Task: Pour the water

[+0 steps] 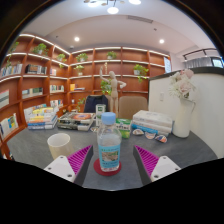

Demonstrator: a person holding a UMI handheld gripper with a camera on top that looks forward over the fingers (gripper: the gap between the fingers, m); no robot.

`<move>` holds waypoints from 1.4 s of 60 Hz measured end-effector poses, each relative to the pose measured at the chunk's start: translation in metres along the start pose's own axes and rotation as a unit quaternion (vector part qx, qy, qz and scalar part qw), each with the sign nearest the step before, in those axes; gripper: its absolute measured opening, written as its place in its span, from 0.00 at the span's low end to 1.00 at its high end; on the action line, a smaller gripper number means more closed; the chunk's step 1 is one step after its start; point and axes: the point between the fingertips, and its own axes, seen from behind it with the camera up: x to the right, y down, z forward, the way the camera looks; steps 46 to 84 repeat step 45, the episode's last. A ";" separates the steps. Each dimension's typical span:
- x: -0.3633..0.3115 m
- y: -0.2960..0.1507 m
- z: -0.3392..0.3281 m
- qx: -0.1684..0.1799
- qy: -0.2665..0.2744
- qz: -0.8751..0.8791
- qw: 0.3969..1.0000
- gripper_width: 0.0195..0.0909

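The fingers [80, 158] stood apart around the still-capped water bottle [108, 146], not clamped on it, the cup [59, 144] waiting left, so nothing seemed poured.

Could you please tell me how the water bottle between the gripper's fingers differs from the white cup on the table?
The water bottle is tall, clear, blue-labelled and capped; the white cup is short, opaque, plain and open-topped. The bottle stands between the open gripper fingers with gaps either side; the cup sits outside them, beyond the left finger. Both stand upright on the grey table.
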 end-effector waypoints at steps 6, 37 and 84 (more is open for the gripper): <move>0.006 -0.003 -0.028 0.004 0.022 0.012 1.000 0.88; 0.031 -0.025 -0.093 0.040 0.067 0.030 0.997 0.87; 0.034 -0.028 -0.096 0.049 0.071 0.027 0.996 0.87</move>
